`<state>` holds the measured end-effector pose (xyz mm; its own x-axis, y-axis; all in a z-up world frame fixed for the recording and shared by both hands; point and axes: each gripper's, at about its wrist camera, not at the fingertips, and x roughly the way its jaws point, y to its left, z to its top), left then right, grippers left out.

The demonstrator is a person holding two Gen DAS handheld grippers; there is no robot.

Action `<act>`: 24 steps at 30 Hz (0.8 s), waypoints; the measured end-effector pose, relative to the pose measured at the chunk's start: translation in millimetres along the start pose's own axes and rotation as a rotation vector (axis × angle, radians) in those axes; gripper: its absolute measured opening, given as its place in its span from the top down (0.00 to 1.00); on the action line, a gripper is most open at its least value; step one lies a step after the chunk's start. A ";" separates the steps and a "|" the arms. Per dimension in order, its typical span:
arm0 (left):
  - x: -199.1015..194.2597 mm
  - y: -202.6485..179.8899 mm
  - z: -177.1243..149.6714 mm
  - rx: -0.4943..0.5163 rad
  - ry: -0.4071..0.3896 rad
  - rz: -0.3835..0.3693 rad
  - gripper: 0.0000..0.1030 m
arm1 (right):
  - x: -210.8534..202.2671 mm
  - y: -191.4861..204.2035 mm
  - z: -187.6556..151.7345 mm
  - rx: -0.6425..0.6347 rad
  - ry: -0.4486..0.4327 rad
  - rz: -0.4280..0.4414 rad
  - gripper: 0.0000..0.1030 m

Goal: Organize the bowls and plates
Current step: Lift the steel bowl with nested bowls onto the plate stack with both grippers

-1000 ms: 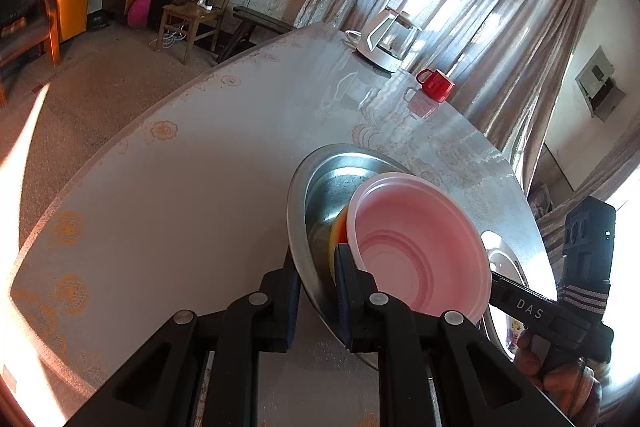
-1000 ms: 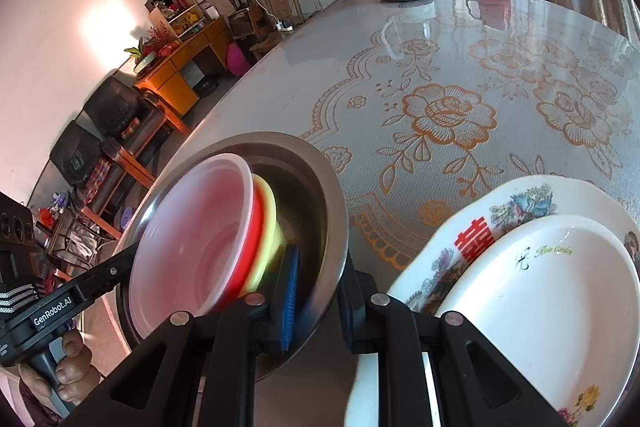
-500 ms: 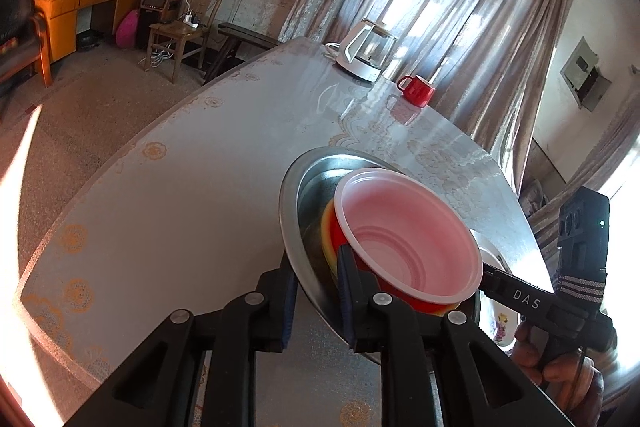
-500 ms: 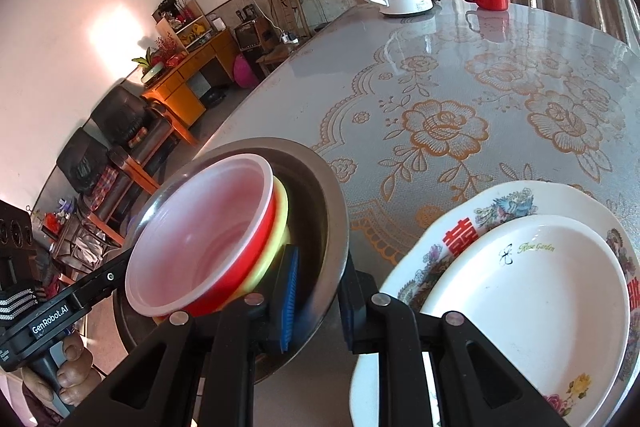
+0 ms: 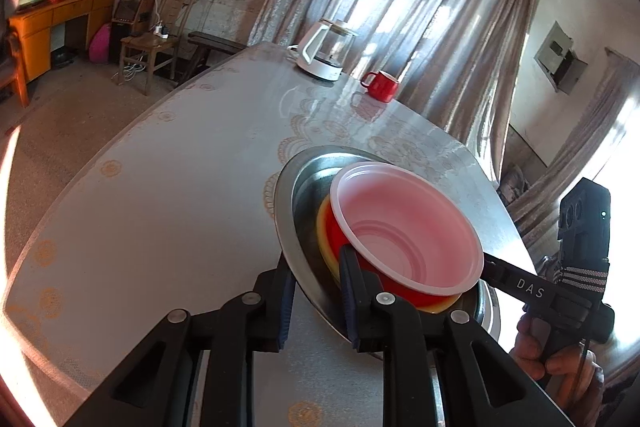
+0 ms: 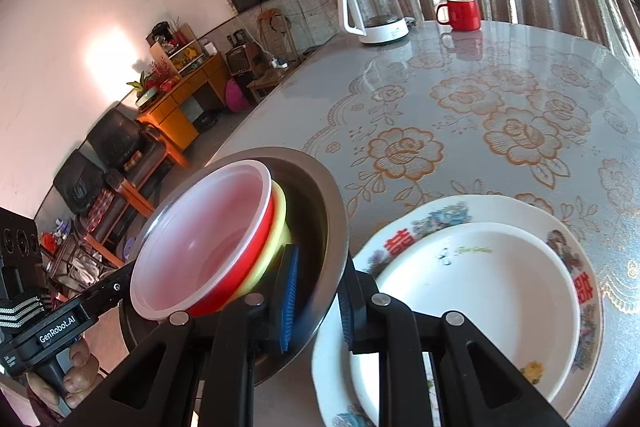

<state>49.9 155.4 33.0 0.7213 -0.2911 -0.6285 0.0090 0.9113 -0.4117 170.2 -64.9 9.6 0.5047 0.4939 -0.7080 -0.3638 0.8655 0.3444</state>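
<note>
A steel basin (image 5: 298, 187) (image 6: 312, 183) hangs tilted above the table, gripped at opposite rims. Nested in it are a yellow bowl (image 6: 280, 215), a red bowl (image 5: 336, 223) (image 6: 224, 291) and, on top, a translucent pink bowl (image 5: 404, 227) (image 6: 208, 227). My left gripper (image 5: 316, 287) has the near rim between its pads, and its jaws are opening slightly. My right gripper (image 6: 318, 267) is shut on the other rim and appears in the left wrist view as a black arm (image 5: 532, 291). A white plate (image 6: 480, 287) lies on a flowered plate (image 6: 480, 205) just right of the basin.
The round table (image 5: 160, 207) has a flowered cloth under glass. A white kettle (image 5: 326, 55) (image 6: 374, 15) and a red mug (image 5: 382, 87) (image 6: 460, 13) stand at its far edge by the curtains. Chairs and an orange cabinet stand on the floor beyond.
Both grippers have risen with the basin, and the table looks farther below. The nested bowls, earlier tipped steeply, now sit closer to level in the basin.
</note>
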 end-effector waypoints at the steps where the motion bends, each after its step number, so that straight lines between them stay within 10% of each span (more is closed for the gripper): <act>1: 0.3 -3.6 -0.3 0.004 0.001 -0.004 0.80 | -1.6 -2.9 0.7 0.004 -0.004 -0.004 0.82; 24: 49.0 -102.5 -4.9 0.213 0.120 -0.144 0.76 | -68.8 -86.2 -21.0 0.157 -0.089 -0.202 0.82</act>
<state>81.0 46.3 41.1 0.6148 -0.4432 -0.6524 0.2602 0.8949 -0.3627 150.4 -175.3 15.7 0.6242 0.3096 -0.7173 -0.1269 0.9461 0.2980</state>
